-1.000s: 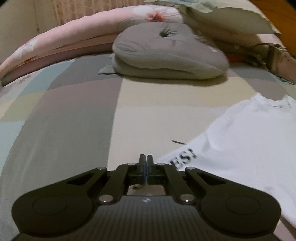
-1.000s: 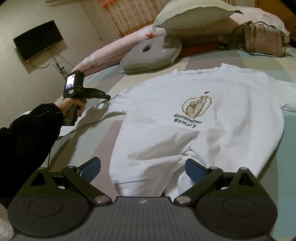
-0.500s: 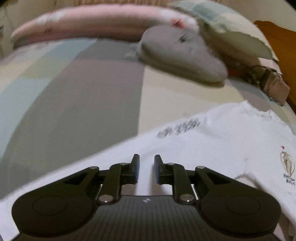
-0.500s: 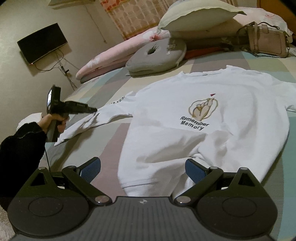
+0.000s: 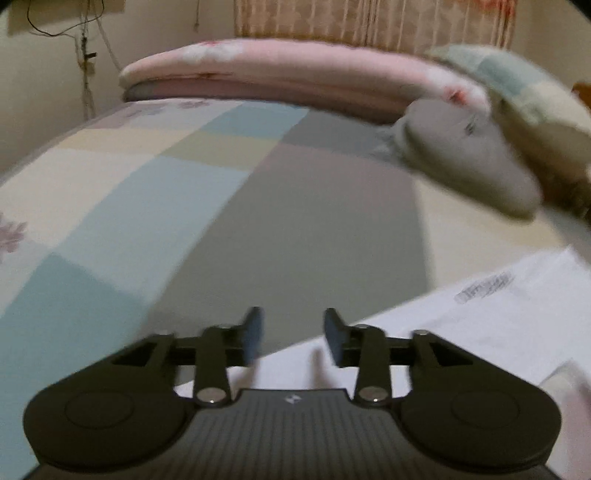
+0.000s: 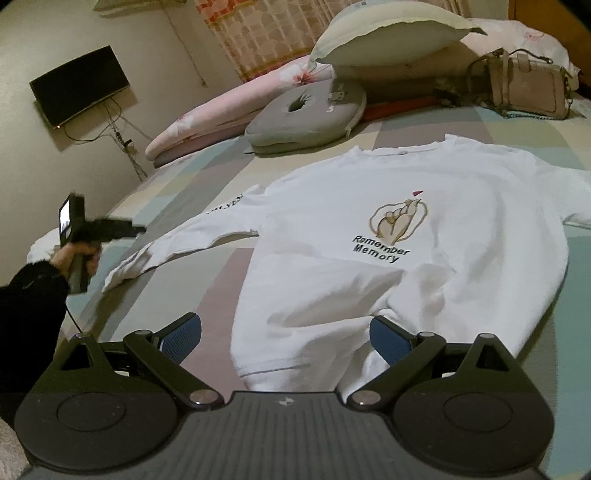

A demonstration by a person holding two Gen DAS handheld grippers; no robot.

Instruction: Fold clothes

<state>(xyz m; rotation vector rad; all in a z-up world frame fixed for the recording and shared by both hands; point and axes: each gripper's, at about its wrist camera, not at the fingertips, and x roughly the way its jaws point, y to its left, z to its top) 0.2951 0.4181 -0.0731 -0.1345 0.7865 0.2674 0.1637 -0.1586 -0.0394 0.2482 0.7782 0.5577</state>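
A white sweatshirt (image 6: pixel 369 221) printed "Remember Memory" lies face up on the patchwork bed. Its left sleeve (image 6: pixel 177 243) stretches out flat toward the bed's left side. A hand in a black sleeve holds my left gripper (image 6: pixel 136 229) just above that sleeve, near its cuff end. In the left wrist view the left gripper (image 5: pixel 293 332) has its jaws opening with nothing between them, and the white sleeve (image 5: pixel 461 325) lies below and to the right. My right gripper (image 6: pixel 286 338) stands open over the sweatshirt's hem, holding nothing.
A grey ring cushion (image 6: pixel 306 118), a rolled pink quilt (image 6: pixel 229 107), a pale pillow (image 6: pixel 388 33) and a beige handbag (image 6: pixel 528 85) line the head of the bed. A dark screen (image 6: pixel 79 85) with hanging cables is on the left wall.
The left gripper has swung left along the sleeve and its jaws went from shut to parted. The sleeve now lies drawn out straighter. The right gripper has stayed put.
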